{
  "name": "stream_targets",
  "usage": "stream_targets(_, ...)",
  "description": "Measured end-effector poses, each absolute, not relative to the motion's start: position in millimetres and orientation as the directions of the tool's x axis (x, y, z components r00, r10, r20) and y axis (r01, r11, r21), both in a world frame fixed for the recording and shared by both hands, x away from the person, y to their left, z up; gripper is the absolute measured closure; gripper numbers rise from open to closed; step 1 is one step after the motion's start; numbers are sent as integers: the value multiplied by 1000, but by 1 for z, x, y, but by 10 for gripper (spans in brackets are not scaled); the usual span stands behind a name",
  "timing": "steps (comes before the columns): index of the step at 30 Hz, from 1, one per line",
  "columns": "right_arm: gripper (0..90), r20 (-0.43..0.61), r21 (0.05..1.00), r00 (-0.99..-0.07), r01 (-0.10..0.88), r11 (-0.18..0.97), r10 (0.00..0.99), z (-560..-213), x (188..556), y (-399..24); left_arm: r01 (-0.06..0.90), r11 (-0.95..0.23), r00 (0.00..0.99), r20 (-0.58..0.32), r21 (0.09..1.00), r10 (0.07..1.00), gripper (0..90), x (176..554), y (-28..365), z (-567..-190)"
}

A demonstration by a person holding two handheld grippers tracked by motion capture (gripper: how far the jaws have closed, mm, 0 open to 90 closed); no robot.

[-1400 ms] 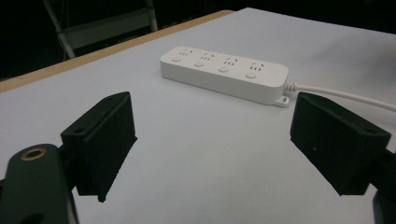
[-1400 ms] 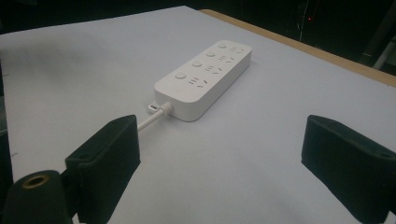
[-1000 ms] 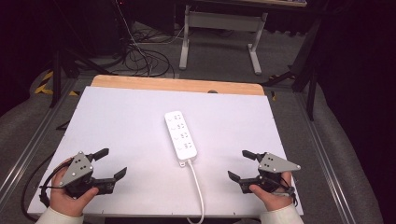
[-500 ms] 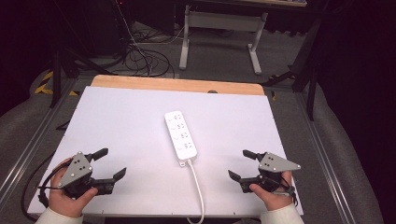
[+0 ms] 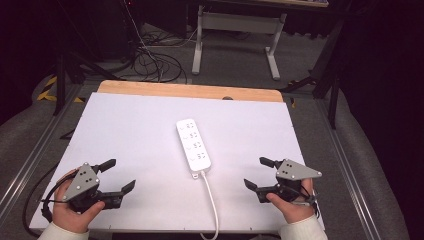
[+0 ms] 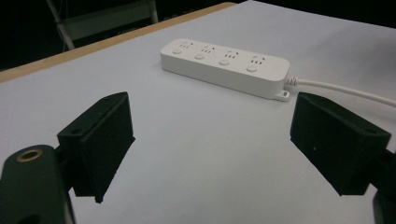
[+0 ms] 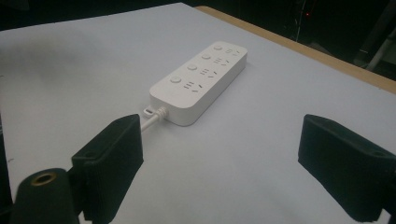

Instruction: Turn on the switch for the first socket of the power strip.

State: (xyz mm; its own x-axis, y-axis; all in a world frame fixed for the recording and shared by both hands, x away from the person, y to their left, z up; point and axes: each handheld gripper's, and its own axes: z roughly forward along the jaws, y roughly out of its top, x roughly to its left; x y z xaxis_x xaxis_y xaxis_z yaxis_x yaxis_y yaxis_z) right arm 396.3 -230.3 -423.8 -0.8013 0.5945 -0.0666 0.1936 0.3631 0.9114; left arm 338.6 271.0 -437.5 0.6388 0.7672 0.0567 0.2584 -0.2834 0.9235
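In the high view, the white power strip (image 5: 194, 145) lies in the middle of the table (image 5: 125, 130), its long axis running from the far edge toward the person, its cord (image 5: 212, 205) trailing off the near edge. The left hand-held gripper (image 5: 117, 177) rests near the left near corner, the right hand-held gripper (image 5: 257, 175) near the right near corner; both stand well apart from the strip, the right one a little nearer, and each points inward toward it with jaws spread wide and empty.

In the left gripper view, the power strip (image 6: 224, 67) lies ahead, crosswise, cord end to the right, framed between the wide jaws.

In the right gripper view, the strip (image 7: 198, 84) runs diagonally away, its cord end nearest, toward the left jaw.
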Motion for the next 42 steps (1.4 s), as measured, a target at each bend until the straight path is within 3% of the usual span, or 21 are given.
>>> stream_targets(42, 147, -74, 897, -851, 170, 407, 520, -377, 440, -174, 258, -282, 635, 58, 924, 771, 142, 336, 272, -436)
